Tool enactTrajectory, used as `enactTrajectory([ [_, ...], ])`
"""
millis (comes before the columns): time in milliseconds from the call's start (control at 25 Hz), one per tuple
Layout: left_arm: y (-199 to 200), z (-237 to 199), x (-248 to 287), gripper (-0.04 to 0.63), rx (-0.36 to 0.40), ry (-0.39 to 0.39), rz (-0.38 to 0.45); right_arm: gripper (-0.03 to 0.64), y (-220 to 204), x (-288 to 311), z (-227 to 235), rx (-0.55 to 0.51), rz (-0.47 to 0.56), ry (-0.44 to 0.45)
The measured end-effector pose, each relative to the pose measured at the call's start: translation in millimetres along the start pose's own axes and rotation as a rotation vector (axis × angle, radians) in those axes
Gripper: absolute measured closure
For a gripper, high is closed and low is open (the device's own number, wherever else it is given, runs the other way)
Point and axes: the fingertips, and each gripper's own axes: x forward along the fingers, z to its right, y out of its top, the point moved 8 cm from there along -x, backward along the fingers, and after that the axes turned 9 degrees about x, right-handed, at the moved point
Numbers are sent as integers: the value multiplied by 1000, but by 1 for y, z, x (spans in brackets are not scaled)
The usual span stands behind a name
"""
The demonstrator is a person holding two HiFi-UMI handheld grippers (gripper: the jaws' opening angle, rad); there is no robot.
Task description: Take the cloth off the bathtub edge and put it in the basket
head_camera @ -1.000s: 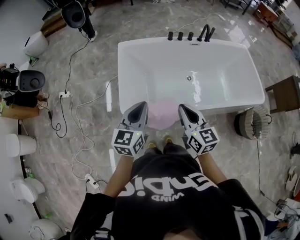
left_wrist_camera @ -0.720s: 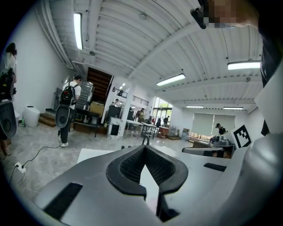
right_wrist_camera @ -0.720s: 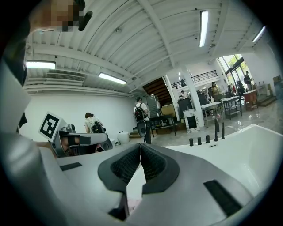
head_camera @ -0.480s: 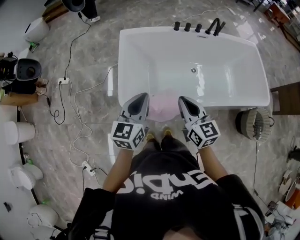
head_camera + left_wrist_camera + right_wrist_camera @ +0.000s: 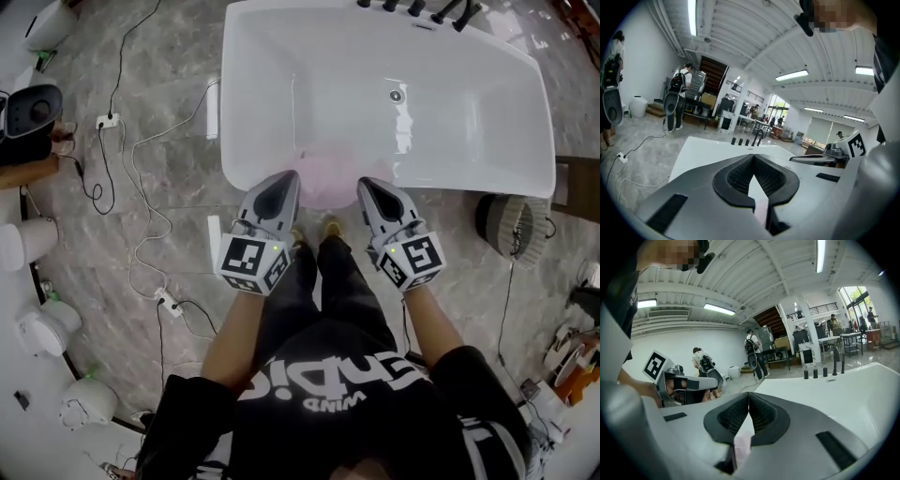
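A pink cloth [image 5: 325, 176] lies over the near edge of the white bathtub [image 5: 228, 141]. My left gripper [image 5: 286, 176] is just left of the cloth with its jaws shut tip to tip and nothing in them. My right gripper [image 5: 364, 183] is just right of the cloth, also shut and empty. In the left gripper view the closed tips [image 5: 753, 156] point over the tub, and the pink cloth [image 5: 761, 209] shows below them. The right gripper view shows the same closed tips [image 5: 749, 393] with the cloth [image 5: 743, 446] beneath. A round basket [image 5: 509, 228] stands on the floor beside the tub's right corner.
Black taps [image 5: 412, 7] line the tub's far rim. Cables and a power strip [image 5: 106, 122] trail over the marble floor at the left, near several white devices [image 5: 23, 244]. The person's feet [image 5: 314, 230] stand against the tub. People stand in the background.
Both grippers have sunk toward the tub's near edge and now flank the pink cloth closely. The tub fills more of the head view. Both stay shut.
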Motion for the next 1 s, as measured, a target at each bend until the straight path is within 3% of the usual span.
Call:
enactTrajectory([
  [480,-24,-8,11,581,-28,-9,-20,598,-19,29,8,3,-35,28],
  [720,-27,-6,12,581,-38,-13,-24,385,-27,34,9,10,-81,47],
  [1000,-31,-6,11,581,-51,-7,-36,374,-44,46,8,-73,-227,128],
])
